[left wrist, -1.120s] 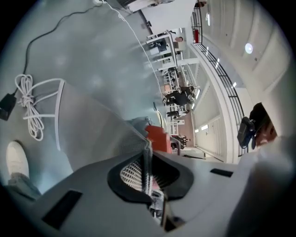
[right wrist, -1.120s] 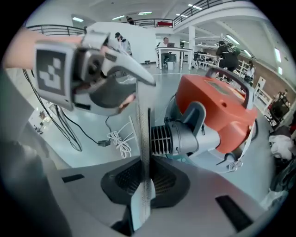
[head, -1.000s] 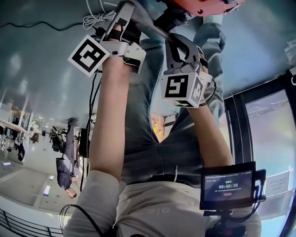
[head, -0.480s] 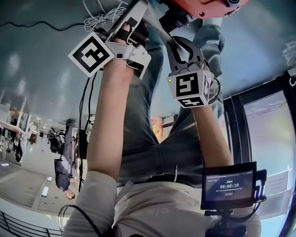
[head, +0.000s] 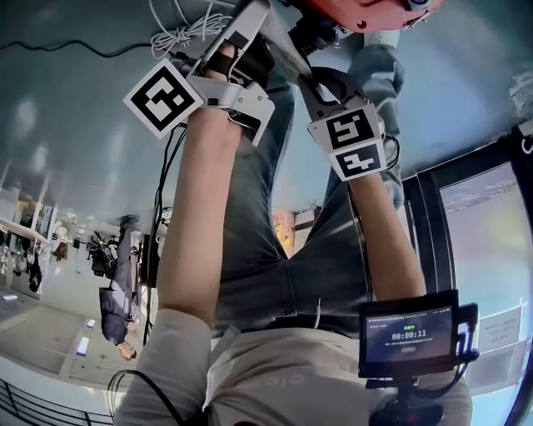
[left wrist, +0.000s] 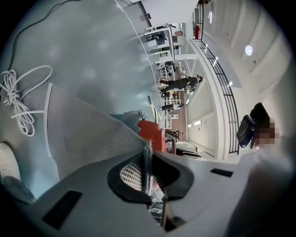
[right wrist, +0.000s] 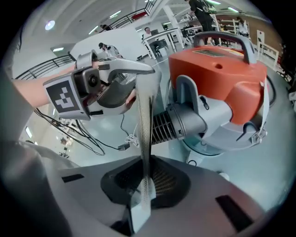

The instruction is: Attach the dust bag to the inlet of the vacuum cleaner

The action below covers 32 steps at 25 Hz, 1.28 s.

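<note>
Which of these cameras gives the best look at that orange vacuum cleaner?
The right gripper view: the vacuum cleaner is close and clear, with orange body, handle and grey ribbed inlet. The head view catches only an orange sliver at its top edge; the left gripper view shows a small orange patch behind the dust bag.

Right claw point(head: 319, 81) rolls at the wrist. Its marker cube point(head: 354, 141) now shows two faces and sits higher, toward 12 o'clock. Left claw point(head: 250, 25) swings up toward 1 o'clock. The counter on the waist-level screen point(head: 408, 334) ticks on.
</note>
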{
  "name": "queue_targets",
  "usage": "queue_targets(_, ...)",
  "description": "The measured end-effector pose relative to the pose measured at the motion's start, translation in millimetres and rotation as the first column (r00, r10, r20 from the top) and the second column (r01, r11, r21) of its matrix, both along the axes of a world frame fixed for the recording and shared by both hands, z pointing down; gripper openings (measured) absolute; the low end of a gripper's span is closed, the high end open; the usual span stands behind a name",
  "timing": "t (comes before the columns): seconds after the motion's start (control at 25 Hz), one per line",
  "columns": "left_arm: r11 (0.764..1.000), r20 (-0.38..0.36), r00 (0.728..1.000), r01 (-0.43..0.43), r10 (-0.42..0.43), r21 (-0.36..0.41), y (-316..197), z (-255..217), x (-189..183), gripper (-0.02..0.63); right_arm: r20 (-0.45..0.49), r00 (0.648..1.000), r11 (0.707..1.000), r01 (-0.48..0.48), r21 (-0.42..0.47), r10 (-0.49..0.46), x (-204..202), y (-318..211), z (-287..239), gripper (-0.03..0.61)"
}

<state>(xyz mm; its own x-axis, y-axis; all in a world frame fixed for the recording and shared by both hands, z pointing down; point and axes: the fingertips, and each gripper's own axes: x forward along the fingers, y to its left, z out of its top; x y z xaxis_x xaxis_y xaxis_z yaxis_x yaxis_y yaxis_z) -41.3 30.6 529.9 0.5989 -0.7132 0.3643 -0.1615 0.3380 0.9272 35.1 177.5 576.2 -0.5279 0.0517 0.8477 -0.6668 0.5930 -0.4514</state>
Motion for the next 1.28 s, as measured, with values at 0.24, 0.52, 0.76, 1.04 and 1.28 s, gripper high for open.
queue_targets(0.24, 0.93, 0.208, 0.922, -0.352, 0.326, 0.104, 23.2, -33.8, -20.0, 0.123, -0.11, 0.991, 0.989, 0.094, 0.111, -0.081, 6.3, 0.7, -6.6, 0.028)
queue_targets(0.52, 0.095, 0.778, 0.083, -0.995, 0.623, 0.031, 59.8, -84.6, -8.2, 0.182, -0.136, 0.981, 0.983, 0.154, 0.1, -0.14, 5.2, -0.1, -5.7, 0.028)
queue_targets(0.76, -0.417, 0.843, -0.322, -0.9, 0.431, -0.131, 80.8, -37.9, 31.2, 0.227, -0.137, 0.972, 0.974, 0.204, 0.095, -0.191, -6.0, -4.5, -12.9, 0.028)
queue_targets(1.04, -0.614, 0.845, -0.53, -0.693, 0.078, -0.378, 90.4, 23.2, 22.8, 0.159, -0.179, 0.962, 0.961, 0.233, 0.149, -0.205, -6.7, -14.1, -20.8, 0.028)
queue_targets(1.28, -0.591, 0.857, -0.515, -0.695, 0.011, -0.41, 93.5, 41.6, 22.1, 0.054, -0.255, 0.94, 0.931, 0.285, 0.229, -0.226, -12.1, -20.7, -34.5, 0.028)
